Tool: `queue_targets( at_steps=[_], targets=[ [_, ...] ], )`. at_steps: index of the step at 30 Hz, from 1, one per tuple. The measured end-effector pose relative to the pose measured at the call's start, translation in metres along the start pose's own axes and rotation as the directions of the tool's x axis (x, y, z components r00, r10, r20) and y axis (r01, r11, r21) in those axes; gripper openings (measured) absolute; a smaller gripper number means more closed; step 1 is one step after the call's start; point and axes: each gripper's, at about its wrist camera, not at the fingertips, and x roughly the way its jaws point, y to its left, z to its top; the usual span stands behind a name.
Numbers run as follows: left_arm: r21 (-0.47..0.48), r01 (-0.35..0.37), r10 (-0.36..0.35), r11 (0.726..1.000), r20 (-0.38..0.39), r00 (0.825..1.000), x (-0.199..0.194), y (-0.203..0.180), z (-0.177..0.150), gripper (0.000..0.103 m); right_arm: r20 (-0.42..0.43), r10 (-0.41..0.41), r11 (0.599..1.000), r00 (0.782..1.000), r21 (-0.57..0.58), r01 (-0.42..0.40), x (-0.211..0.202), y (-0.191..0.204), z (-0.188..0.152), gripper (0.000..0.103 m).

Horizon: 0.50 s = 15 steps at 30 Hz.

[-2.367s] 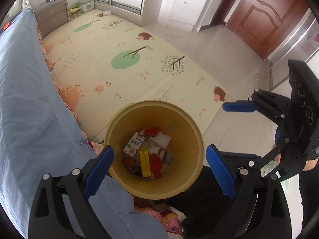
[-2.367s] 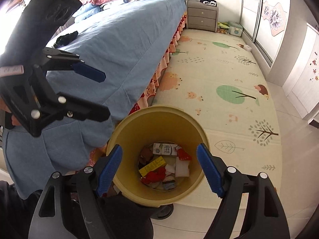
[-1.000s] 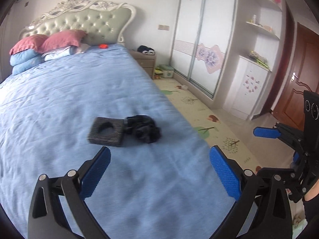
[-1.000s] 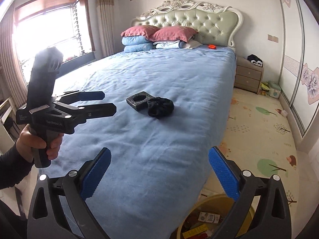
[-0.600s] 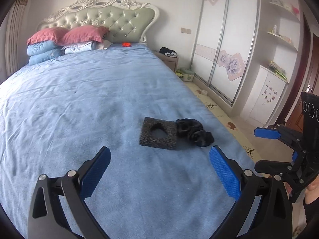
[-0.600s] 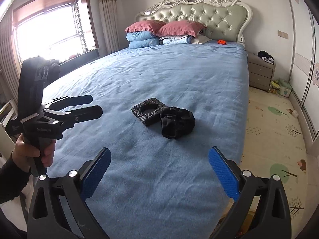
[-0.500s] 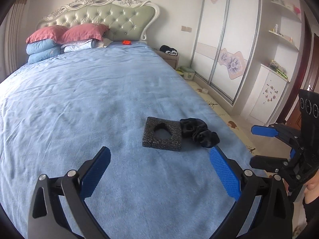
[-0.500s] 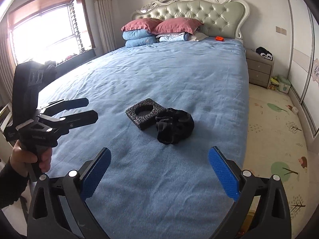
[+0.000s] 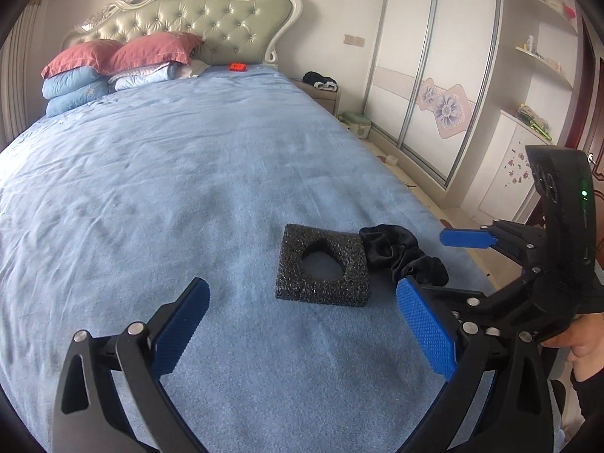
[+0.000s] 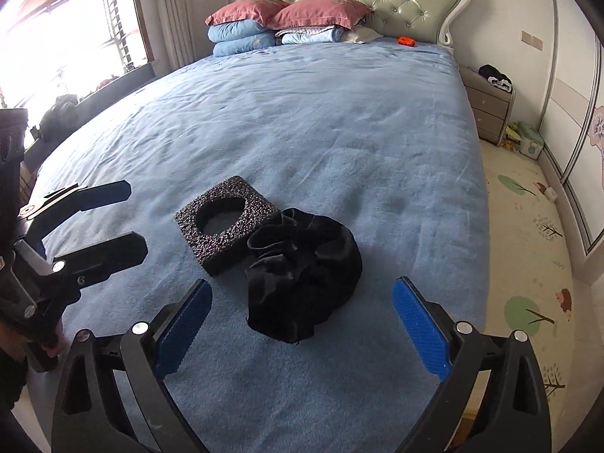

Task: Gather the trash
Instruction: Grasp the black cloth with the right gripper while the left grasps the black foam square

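A black foam block point(image 9: 321, 294) with a round hole lies on the blue bed point(image 9: 170, 188). A crumpled black cloth point(image 9: 392, 253) touches its right side. My left gripper point(image 9: 302, 287) is open just short of the block, with nothing between its pads. In the right wrist view the cloth point(image 10: 302, 275) lies at the tips of my right gripper point(image 10: 300, 290). Its jaws are closing and stand wide, and the pads do not touch the cloth. The foam block point(image 10: 260, 209) sits beyond it to the left. The left gripper point(image 10: 132, 219) hovers left of the block.
Pillows point(image 10: 290, 15) and a small orange object point(image 10: 406, 40) lie by the headboard. A nightstand point(image 10: 487, 109) and sliding wardrobes point(image 9: 434, 75) stand to the right, with a patterned play mat point(image 10: 528, 264) on the floor. A window point(image 10: 68, 37) is on the left. A hand point(image 9: 577, 343) holds the right gripper.
Both grippers have left the yellow bin and swung over the bed, then come closer and lower to the foam block and black cloth, which now loom larger.
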Motion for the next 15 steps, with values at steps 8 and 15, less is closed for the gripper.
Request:
queue_targets(
  at_steps=[8, 15],
  targets=[
    [0.022, -0.002, 0.003, 1.000, -0.031, 1.000, 0.009, -0.004, 0.000, 0.099, -0.043, 0.071, 0.996, 0.997, 0.064, -0.068, 0.010, -0.017, 0.001, 0.026],
    [0.078, -0.029, 0.036, 0.997, -0.093, 0.995, 0.028, -0.016, 0.006, 0.099, 0.012, 0.100, 0.991, 0.995, 0.083, -0.101, -0.015, -0.028, -0.005, 0.024]
  ],
)
